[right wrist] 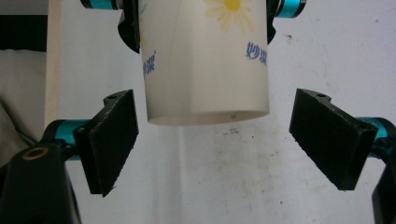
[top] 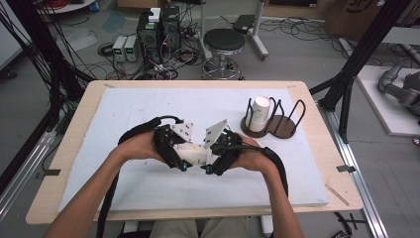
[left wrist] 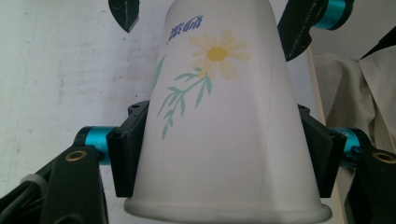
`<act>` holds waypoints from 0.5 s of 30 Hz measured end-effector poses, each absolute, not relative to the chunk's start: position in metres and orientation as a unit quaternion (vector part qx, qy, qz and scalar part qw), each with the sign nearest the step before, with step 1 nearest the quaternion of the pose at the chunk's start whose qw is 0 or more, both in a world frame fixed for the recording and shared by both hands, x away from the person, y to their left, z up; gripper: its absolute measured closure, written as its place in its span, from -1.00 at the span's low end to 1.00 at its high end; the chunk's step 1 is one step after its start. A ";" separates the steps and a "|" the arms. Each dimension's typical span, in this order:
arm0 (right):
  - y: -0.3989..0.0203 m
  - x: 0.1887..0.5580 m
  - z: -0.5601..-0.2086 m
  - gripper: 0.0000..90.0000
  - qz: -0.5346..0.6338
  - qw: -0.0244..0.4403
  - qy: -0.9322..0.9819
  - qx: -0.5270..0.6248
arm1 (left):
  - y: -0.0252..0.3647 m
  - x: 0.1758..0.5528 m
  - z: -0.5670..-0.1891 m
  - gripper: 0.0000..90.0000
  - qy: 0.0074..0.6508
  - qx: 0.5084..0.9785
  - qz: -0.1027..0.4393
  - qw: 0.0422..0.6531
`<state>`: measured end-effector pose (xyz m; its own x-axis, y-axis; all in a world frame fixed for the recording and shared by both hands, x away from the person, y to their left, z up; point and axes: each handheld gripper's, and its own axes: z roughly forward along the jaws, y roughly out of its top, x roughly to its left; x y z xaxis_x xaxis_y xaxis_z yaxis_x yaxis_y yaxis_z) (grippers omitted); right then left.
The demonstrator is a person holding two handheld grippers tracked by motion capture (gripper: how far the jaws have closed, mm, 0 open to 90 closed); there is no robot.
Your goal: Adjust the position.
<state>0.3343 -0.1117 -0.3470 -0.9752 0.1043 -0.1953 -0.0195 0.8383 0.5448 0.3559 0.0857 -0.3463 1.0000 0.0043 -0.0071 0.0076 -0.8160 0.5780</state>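
From the high view, both hands meet near the middle of the white mat (top: 124, 109), with the left gripper (top: 182, 166) and the right gripper (top: 205, 169) pointed toward each other. A paper cup (top: 193, 153) lies level between them, above the mat. The wooden table (top: 74, 129) shows as a rim around the mat on every side. To the right and farther back stands a wire cup rack (top: 282, 124) holding a second cup (top: 258, 114), well apart from the hands. The mat is bare to the left and toward the near edge, so there is open room there.

In the left gripper view, the left gripper (left wrist: 224, 154) pinches the paper cup (left wrist: 224, 121) near its wide rim, both pads pressed against the wall. A yellow daisy and green stem are printed on the cup. The other gripper's jaws stand past the cup's narrow end, either side of it. The mat's edge runs down the right side.

In the right gripper view, the right gripper (right wrist: 215, 140) is spread wide, its pads (right wrist: 112, 140) clear of the paper cup (right wrist: 205, 65), whose base hangs just beyond them. The mat's edge and a strip of table run along the left.
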 end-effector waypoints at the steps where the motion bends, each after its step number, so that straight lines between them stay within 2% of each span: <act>1: -0.112 0.334 -0.347 -0.65 0.284 0.108 0.952 0.021 | 0.085 0.356 -0.346 -0.34 0.001 0.953 -0.002 0.303; 9: -0.108 0.333 -0.349 -0.63 0.280 0.102 0.954 0.016 | 0.080 0.355 -0.348 -0.34 0.000 0.954 -0.004 0.300; 15: -0.107 0.333 -0.348 -0.32 0.277 0.099 0.956 0.009 | 0.079 0.355 -0.348 -0.34 0.002 0.953 -0.004 0.302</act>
<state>0.3326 -0.1074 -0.3483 -0.9803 0.0722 -0.1839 -0.0373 0.8463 0.5315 0.3546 0.0792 -0.3483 1.0000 0.0023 -0.0091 0.0071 -0.8177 0.5756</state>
